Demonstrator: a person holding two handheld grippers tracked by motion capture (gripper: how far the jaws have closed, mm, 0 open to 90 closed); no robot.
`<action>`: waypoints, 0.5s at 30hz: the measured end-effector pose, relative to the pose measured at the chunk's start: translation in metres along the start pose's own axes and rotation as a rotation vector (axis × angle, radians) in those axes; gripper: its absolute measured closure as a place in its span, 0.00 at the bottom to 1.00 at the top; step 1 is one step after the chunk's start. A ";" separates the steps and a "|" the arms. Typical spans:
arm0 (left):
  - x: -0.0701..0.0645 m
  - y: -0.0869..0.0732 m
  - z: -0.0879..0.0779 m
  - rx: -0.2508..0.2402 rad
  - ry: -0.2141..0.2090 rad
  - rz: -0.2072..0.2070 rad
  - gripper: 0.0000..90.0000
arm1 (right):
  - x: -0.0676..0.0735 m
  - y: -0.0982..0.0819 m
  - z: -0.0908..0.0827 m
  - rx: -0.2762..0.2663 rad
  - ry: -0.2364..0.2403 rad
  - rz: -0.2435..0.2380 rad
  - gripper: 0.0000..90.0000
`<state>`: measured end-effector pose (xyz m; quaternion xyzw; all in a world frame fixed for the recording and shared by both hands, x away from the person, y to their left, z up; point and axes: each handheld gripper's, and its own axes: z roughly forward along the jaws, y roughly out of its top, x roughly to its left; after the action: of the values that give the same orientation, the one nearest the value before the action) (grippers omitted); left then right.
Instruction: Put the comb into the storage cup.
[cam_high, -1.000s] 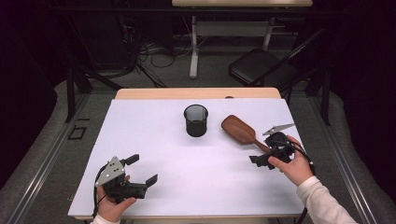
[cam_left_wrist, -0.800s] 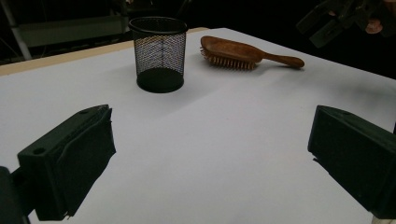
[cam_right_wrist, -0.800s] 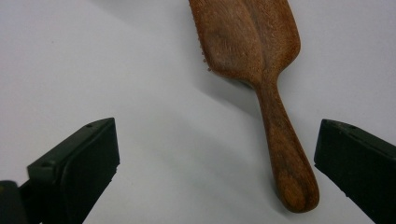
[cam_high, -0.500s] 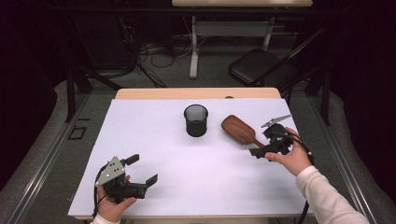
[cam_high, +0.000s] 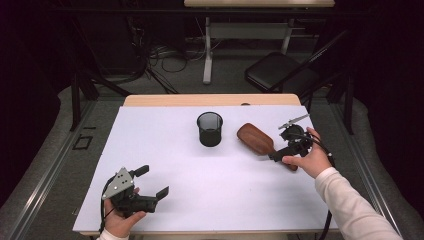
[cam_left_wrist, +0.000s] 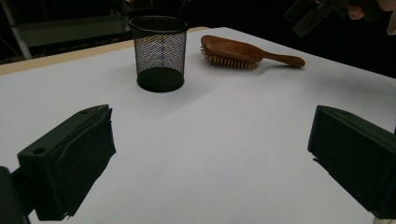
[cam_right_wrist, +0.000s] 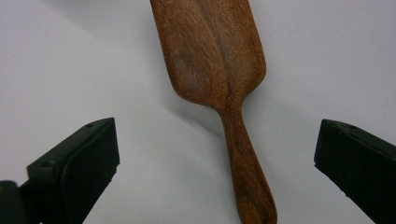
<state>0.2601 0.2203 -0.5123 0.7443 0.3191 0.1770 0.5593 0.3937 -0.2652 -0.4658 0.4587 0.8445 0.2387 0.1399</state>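
A wooden hairbrush (cam_high: 256, 139) lies bristles down on the white table (cam_high: 225, 190), right of a black mesh cup (cam_high: 209, 128). My right gripper (cam_high: 283, 145) hovers open over the brush's handle (cam_high: 291, 166). In the right gripper view the brush (cam_right_wrist: 215, 60) points away and its handle (cam_right_wrist: 245, 177) runs between the spread jaws of the right gripper (cam_right_wrist: 217, 149), touching neither. My left gripper (cam_high: 152, 181) rests open near the front left edge, holding nothing. The left gripper view has the cup (cam_left_wrist: 159, 53) and brush (cam_left_wrist: 243, 52) far beyond the left gripper (cam_left_wrist: 210, 163).
The table's wooden far edge (cam_high: 210, 100) shows beyond the white sheet. Behind it stand a dark folding chair (cam_high: 280, 75) and a desk leg (cam_high: 207, 55) with cables on the floor. The other hand's gripper (cam_left_wrist: 322, 11) shows at the top right of the left gripper view.
My right gripper has shifted slightly away from the person, staying above the brush handle. The brush, cup and left gripper have not moved.
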 end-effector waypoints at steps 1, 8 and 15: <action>0.000 0.000 0.000 0.000 0.001 0.000 0.01 | 0.000 0.000 0.000 0.000 0.000 0.000 0.00; 0.000 0.000 0.000 0.004 0.006 0.000 0.01 | -0.005 0.010 0.004 0.040 -0.022 -0.031 0.03; 0.000 0.000 0.000 0.004 0.002 -0.002 0.01 | -0.011 0.015 0.010 0.063 -0.045 -0.042 0.01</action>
<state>0.2602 0.2206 -0.5124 0.7448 0.3208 0.1767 0.5578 0.4149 -0.2648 -0.4655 0.4500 0.8577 0.1988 0.1494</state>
